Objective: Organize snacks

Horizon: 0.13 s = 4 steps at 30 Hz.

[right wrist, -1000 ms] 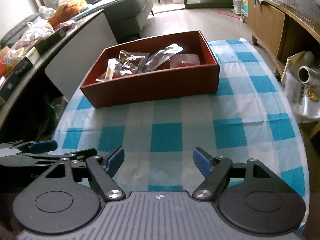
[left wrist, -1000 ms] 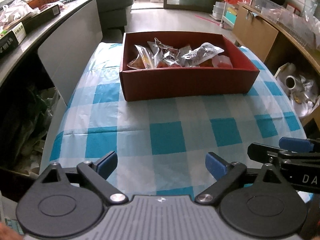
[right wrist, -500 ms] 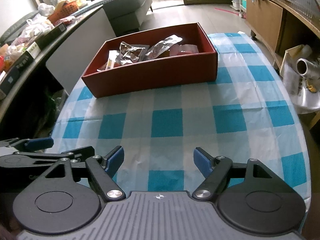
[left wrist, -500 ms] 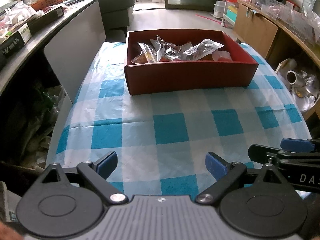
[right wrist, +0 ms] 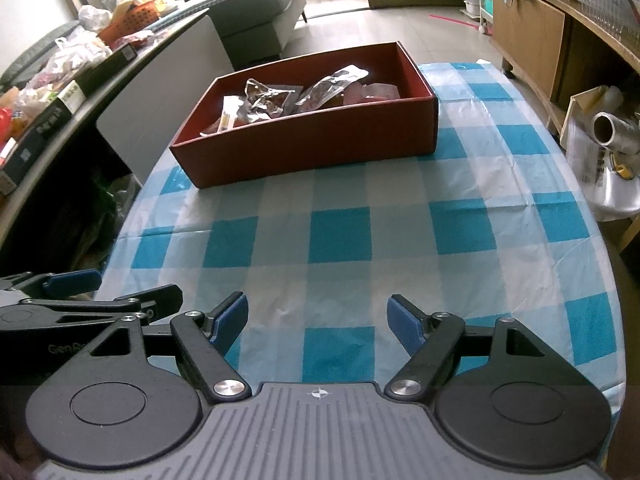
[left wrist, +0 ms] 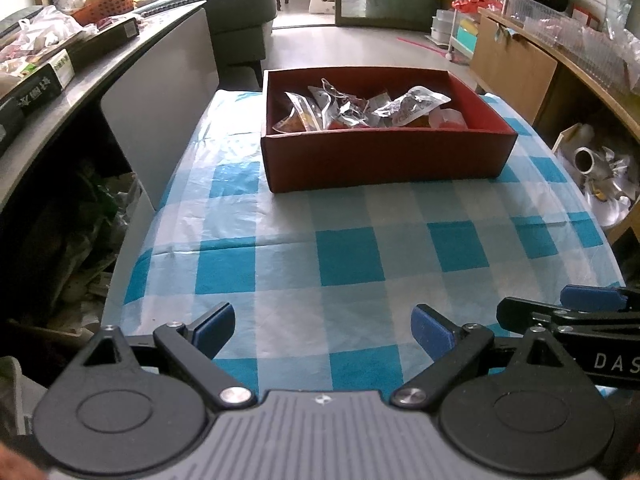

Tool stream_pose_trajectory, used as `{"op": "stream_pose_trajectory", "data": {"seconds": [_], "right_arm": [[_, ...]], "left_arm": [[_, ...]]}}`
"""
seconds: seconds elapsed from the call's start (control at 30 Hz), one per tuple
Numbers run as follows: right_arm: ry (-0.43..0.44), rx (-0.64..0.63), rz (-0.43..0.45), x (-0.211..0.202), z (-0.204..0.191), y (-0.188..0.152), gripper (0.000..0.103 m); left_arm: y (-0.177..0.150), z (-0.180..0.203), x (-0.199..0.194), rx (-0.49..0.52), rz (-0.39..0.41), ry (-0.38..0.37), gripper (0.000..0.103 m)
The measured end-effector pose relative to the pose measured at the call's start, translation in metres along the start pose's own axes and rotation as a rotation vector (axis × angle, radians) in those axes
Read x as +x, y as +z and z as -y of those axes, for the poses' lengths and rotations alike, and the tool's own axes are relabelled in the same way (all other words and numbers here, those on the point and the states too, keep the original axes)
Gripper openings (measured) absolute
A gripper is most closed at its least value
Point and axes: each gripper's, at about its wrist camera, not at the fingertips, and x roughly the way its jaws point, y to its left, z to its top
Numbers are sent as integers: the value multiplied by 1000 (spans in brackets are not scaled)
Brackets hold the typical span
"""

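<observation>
Cluttered living-room furniture surrounds a desk covered with a blue-and-white checked cloth. Along one side runs a grey shelf stacked with boxes, plastic bags and an orange basket. A grey sofa stands behind the desk, and a wooden cabinet lines the other side.

Toward the far end of the desk sits a red cardboard box, open at the top. Inside it lie the snacks: a loose heap of clear and silvery packets, some showing orange and red contents. The packets lie against one another, and none rests on the cloth outside the box.

Two hand-held tools hover over the near end of the desk, well apart from the box. The left tool has its blue-padded fingers spread wide, with only checked cloth visible between them. The right tool is likewise spread apart and grips nothing. Each tool appears at the edge of the other's view, so they sit side by side, the left one's fingers near the desk's left edge and the right one's fingers near its right edge.
</observation>
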Motion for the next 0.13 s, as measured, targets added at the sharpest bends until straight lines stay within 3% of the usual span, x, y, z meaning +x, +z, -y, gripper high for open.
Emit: {"op": "stream_pose_trajectory", "data": {"seconds": [0.13], "right_arm": [[3,4,4,-1,0,-1,82]], "left_arm": [[0,-2,-2,-2,13,19,91]]}}
